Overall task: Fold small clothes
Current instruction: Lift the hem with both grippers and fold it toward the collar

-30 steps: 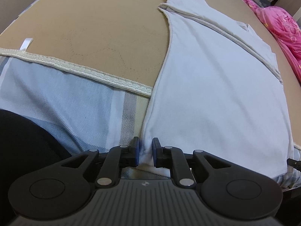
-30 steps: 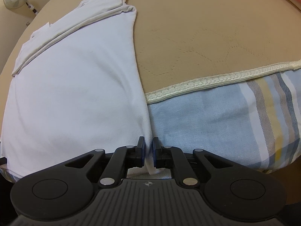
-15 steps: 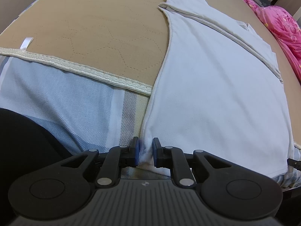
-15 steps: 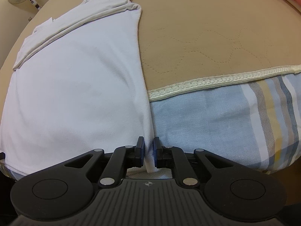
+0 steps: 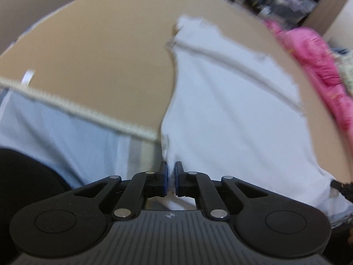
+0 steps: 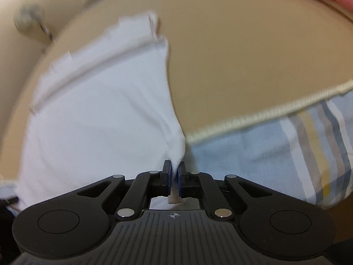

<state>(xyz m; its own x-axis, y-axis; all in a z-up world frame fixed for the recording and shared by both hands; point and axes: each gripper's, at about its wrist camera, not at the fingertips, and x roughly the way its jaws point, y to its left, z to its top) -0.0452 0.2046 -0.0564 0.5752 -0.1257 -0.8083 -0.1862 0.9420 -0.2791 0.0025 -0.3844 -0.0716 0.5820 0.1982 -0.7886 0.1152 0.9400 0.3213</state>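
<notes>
A white shirt [image 5: 231,110] lies spread on a tan quilted mat [image 5: 99,50], its sleeves folded across the far end. My left gripper [image 5: 171,172] is shut on the shirt's near left hem corner. My right gripper [image 6: 174,172] is shut on the near right hem corner of the shirt [image 6: 99,110], and the cloth bunches up into its jaws. Both corners are raised off the bed. Both views are motion-blurred.
The tan mat [image 6: 242,55] has a cream trim edge [image 5: 88,110] and lies over a blue striped sheet [image 6: 275,150]. A pink garment pile [image 5: 320,66] lies at the far right of the bed. A fan [image 6: 28,19] stands beyond the bed.
Both grippers have lifted and moved forward with the hem corners. The near hem now rises off the bed and gathers at the jaws. The views have become blurred.
</notes>
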